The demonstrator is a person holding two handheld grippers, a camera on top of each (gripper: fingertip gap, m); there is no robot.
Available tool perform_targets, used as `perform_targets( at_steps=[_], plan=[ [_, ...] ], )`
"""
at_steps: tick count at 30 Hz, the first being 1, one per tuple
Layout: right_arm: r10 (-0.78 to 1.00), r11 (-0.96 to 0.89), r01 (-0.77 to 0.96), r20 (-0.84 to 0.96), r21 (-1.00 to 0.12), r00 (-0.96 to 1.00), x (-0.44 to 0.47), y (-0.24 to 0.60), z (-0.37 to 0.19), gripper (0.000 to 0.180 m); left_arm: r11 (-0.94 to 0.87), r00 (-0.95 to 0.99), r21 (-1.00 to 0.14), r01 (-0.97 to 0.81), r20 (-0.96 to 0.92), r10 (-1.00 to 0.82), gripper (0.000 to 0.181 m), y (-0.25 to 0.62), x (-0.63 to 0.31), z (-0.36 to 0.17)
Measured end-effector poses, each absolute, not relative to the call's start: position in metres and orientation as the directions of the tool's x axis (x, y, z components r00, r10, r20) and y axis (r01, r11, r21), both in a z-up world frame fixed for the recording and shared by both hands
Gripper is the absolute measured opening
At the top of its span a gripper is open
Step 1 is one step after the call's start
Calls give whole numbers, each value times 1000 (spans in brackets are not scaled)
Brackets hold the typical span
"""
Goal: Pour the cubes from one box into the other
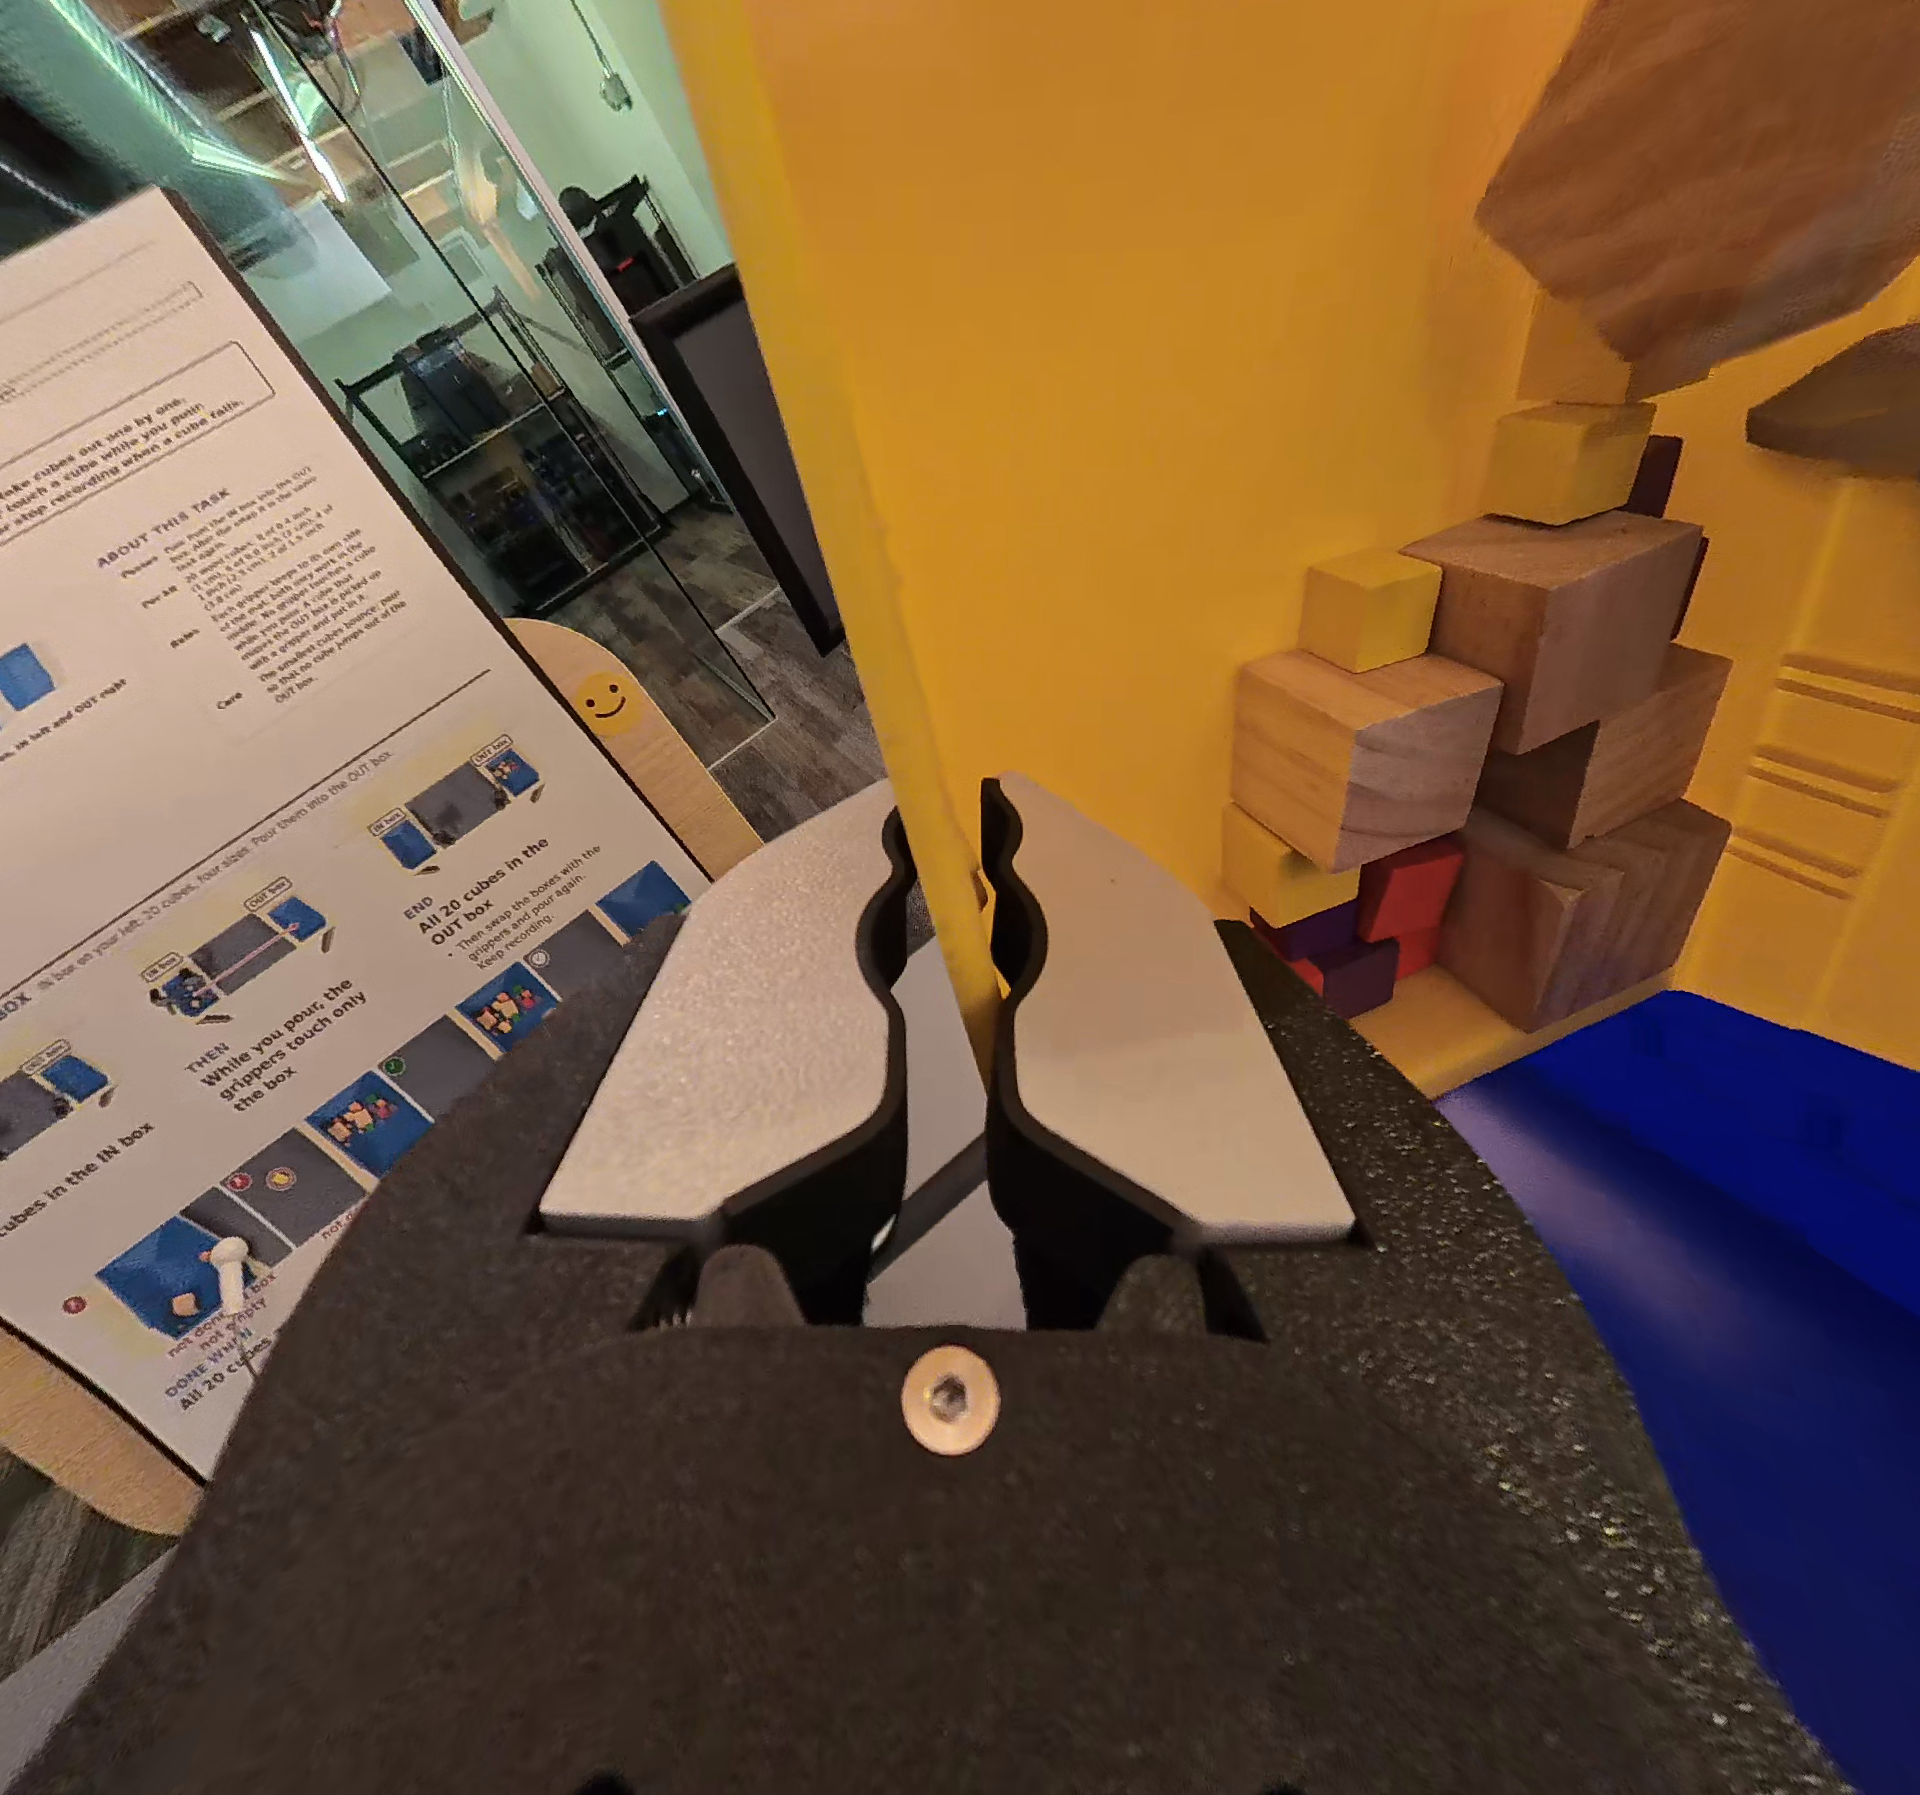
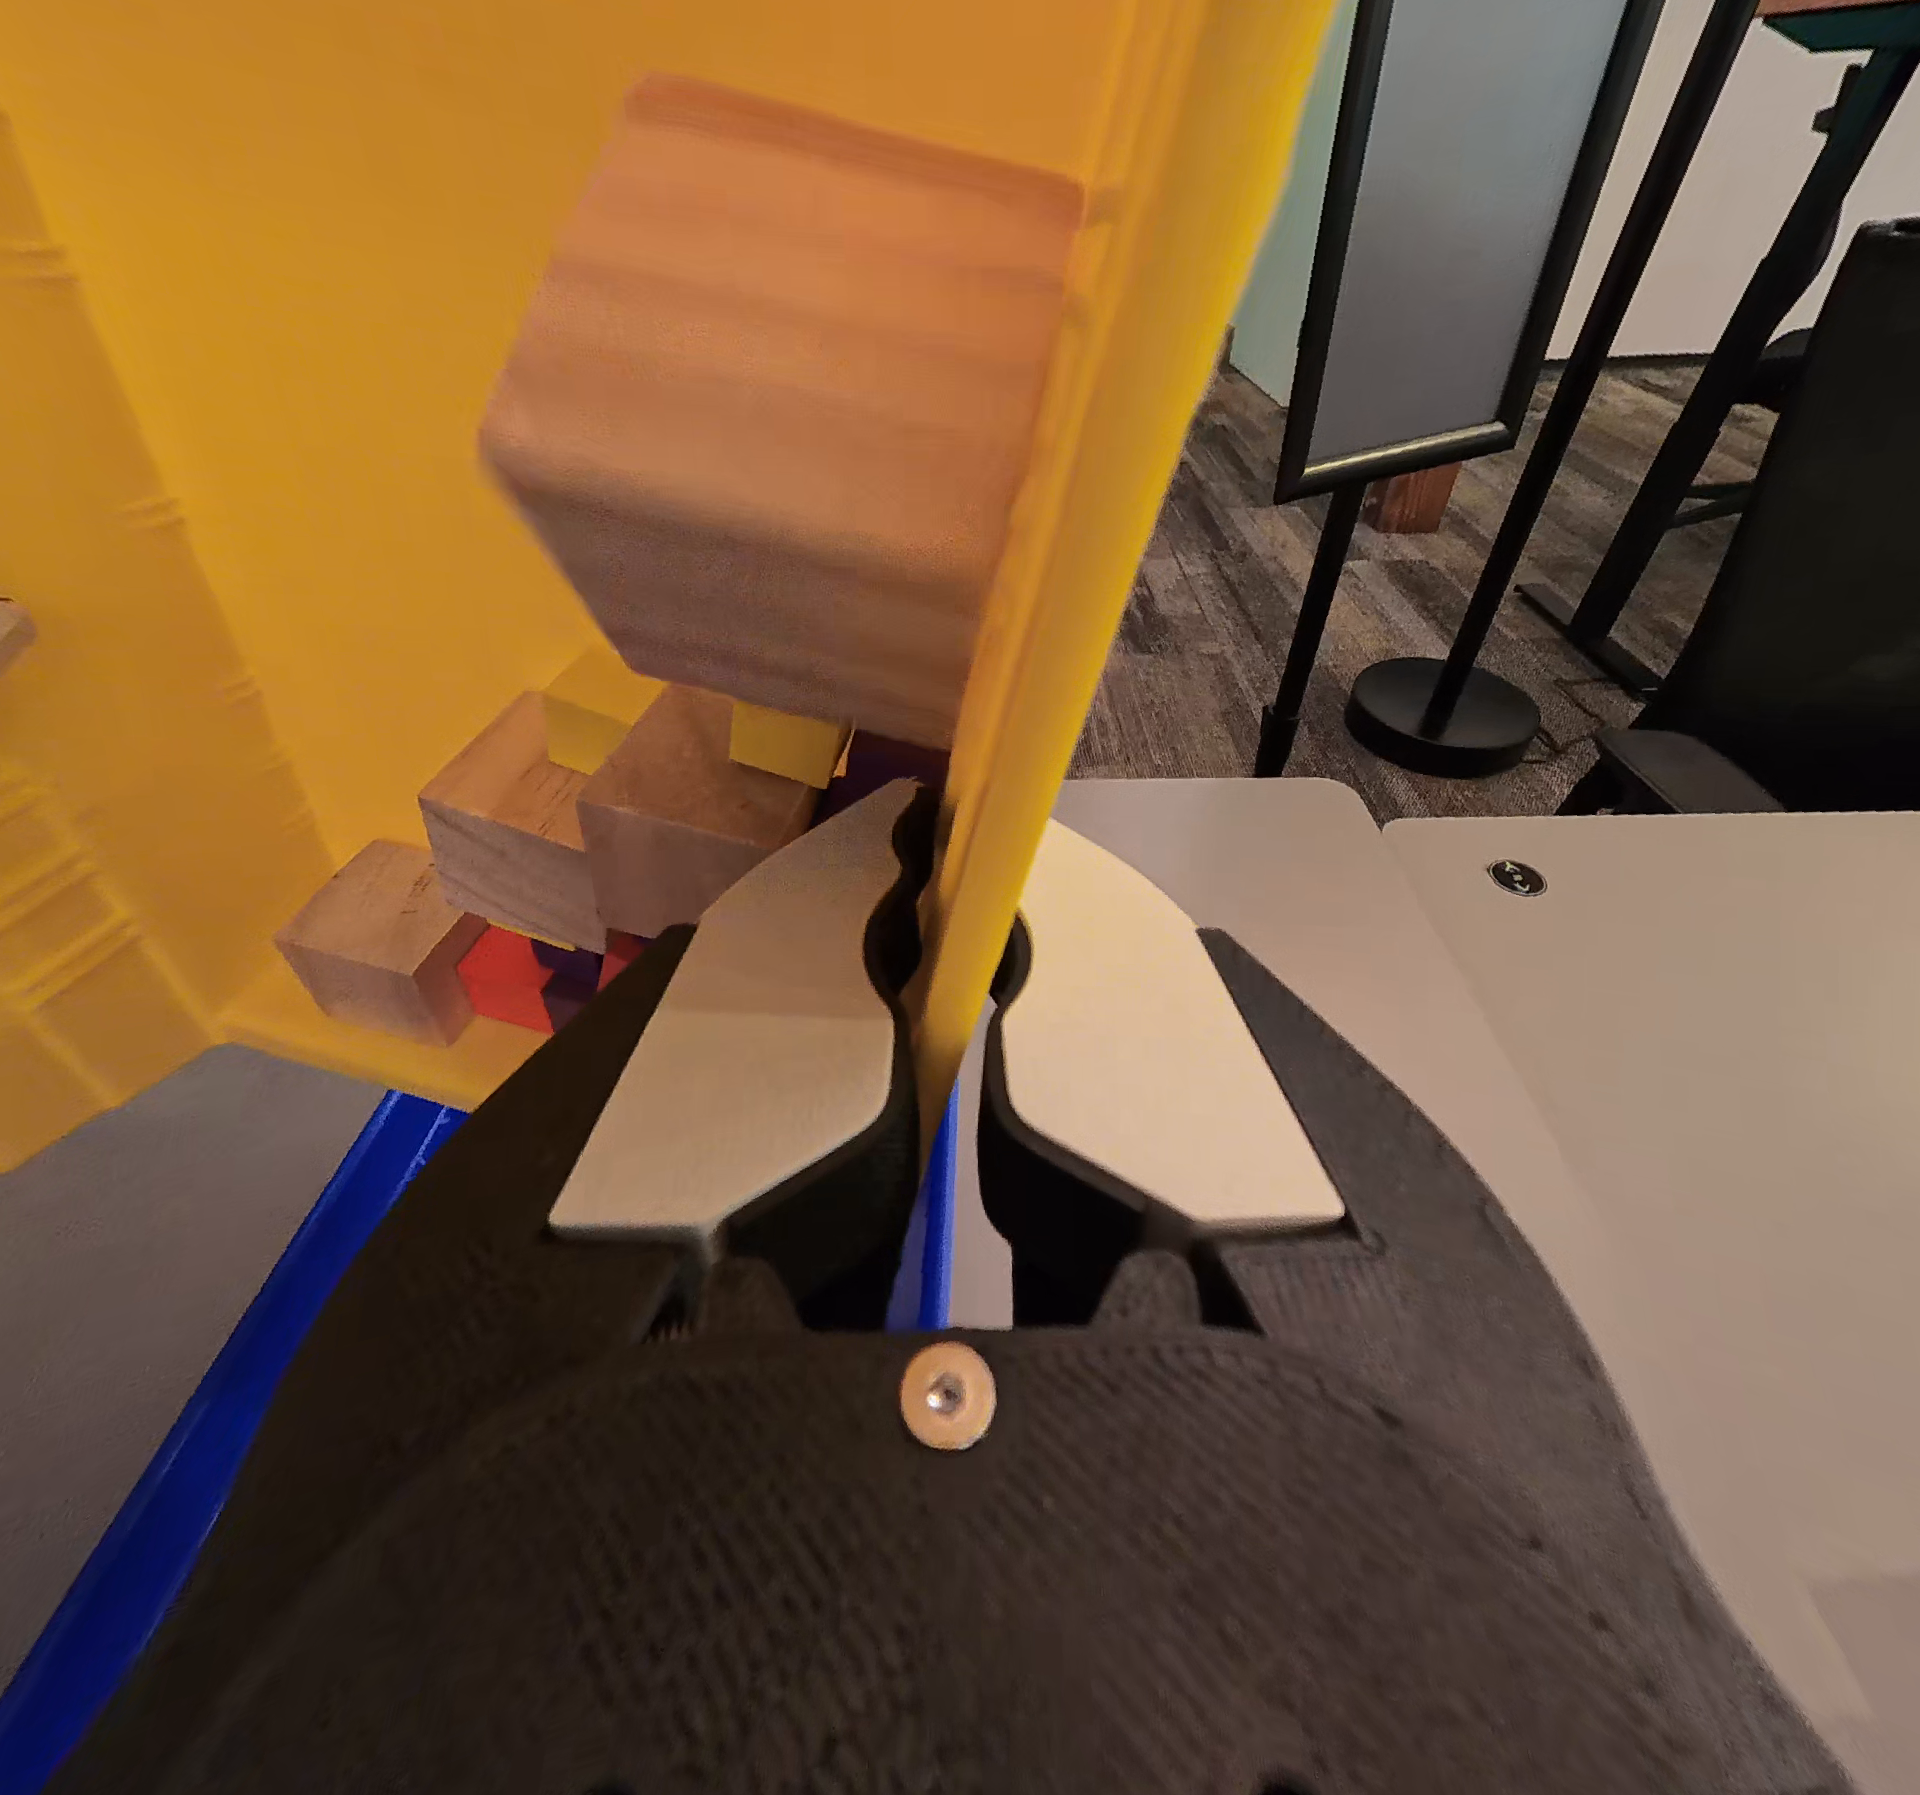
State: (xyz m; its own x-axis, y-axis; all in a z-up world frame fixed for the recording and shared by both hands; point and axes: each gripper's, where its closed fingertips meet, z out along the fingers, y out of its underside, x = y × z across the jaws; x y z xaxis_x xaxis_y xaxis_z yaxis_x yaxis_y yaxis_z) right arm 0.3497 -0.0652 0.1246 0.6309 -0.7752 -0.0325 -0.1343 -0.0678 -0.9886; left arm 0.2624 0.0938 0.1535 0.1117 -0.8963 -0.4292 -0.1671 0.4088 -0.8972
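both tongs, left (image 1: 943,872) and right (image 2: 940,872), clench opposite walls of the tilted yellow box (image 1: 1122,395); cubes (image 1: 1455,727) pile at its low edge over the blue box (image 1: 1714,1174).

1. Left gripper (image 1: 948,898): jaws pinched on the yellow box (image 1: 1091,343) wall; no gap between them.
2. Right of that wall, the box interior is blocked by stacked cubes (image 1: 1475,769); a blurred wooden cube (image 1: 1714,135) is in mid-air above.
3. Instruction board (image 1: 260,810) stands close on the left.
4. Right gripper (image 2: 940,898): jaws likewise filled by a box wall.
5. Worktop (image 2: 1662,1070) to its right lies open; blue box (image 2: 208,1382) rim on the near left.
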Motion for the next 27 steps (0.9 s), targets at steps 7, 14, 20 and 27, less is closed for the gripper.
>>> perform_targets(
  at_steps=[7,14,20,27],
  plan=[
    [-770,-81,-148,-33,-986,637,350,-67,122,5,411,97,-894,-179,-432,-897,12,92,263,151],
    [-764,-142,-204,-23,-969,644,358,-60,103,5,393,82,-884,-255,-425,-902,12,99,271,136],
    [-773,-134,-186,-15,-973,635,359,-60,106,6,390,80,-892,-230,-416,-906,11,101,274,137],
    [-770,-169,-245,-27,-955,637,364,-60,90,6,378,42,-882,-280,-405,-913,12,101,282,123]
  ],
)
